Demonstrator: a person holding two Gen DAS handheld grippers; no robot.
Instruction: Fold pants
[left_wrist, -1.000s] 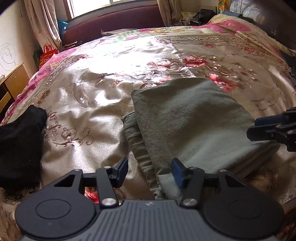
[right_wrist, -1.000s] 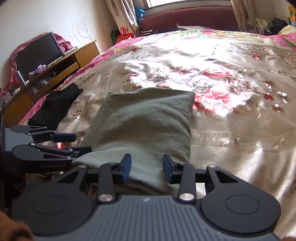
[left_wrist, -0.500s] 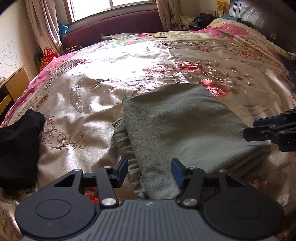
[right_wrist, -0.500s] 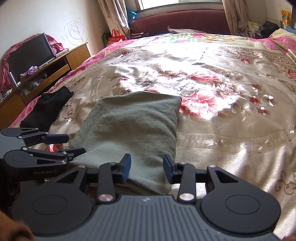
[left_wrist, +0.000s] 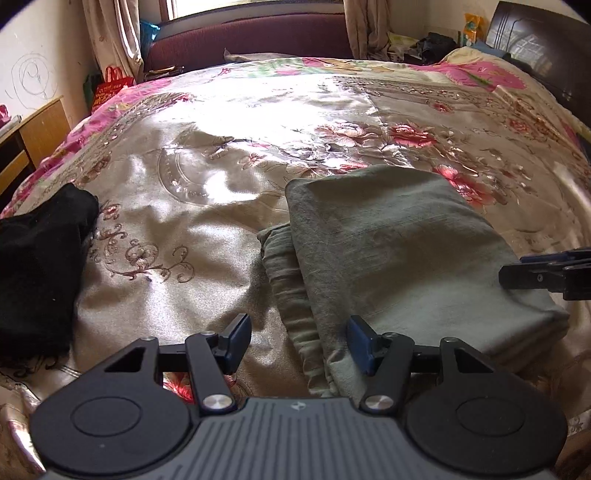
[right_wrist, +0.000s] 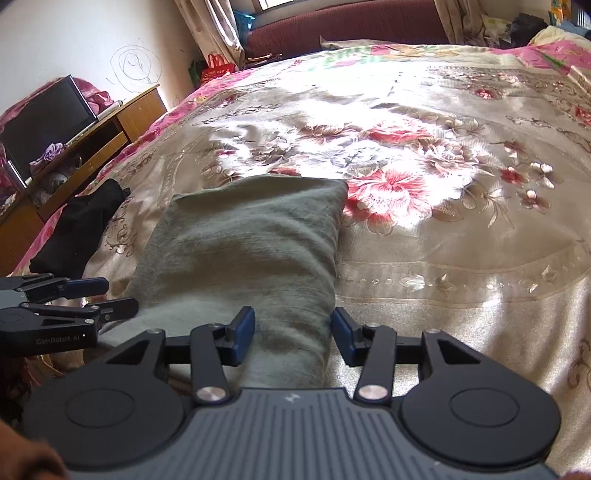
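Two wrist cams, both low over the near edge of the bed, tilted down and looking toward the window end.

My left cam sits close to the folded pants (left_wrist: 399, 251) from their left side, with the pants filling its centre-right and the right gripper (left_wrist: 543, 271) poking in at its right edge. My right cam looks at the same pants (right_wrist: 243, 251) from their right corner, just as close, with the left gripper (right_wrist: 92, 295) at its left edge. Both share the pants, the floral bedspread (left_wrist: 229, 155) beyond them, and the black garment (right_wrist: 81, 225) left of the pants.
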